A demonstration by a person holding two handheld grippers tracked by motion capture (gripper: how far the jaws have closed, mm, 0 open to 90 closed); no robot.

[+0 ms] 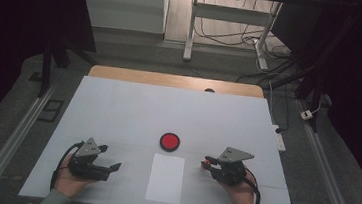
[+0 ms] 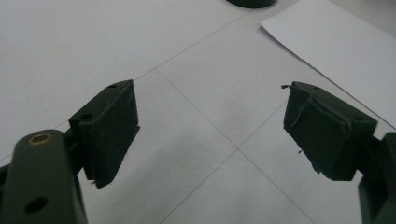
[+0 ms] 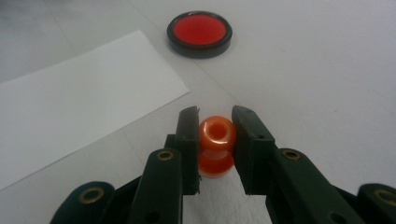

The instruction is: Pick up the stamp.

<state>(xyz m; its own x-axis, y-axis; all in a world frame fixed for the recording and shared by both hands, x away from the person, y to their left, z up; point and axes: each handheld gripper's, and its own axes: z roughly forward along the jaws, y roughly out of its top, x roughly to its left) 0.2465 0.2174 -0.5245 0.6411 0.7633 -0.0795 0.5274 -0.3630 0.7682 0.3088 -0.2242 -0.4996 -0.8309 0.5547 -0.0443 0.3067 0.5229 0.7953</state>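
Orange glossy plastic bead (image 3: 215,133) with a round hole, clamped between the pads of the right gripper (image 3: 215,122) just above the white tabletop (image 1: 118,111) (a second orange bead sits directly beneath it). Ahead lie a red round disc in a black rim (image 3: 200,33) and a white paper sheet (image 3: 74,98). Left gripper (image 2: 210,116): jaws wide apart, nothing between them.

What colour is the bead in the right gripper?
Orange bead, clearest in the right gripper view.

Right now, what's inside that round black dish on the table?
The round black dish holds a flat red surface; whether it is ink or a pad I cannot tell. What lies beneath the red is covered.
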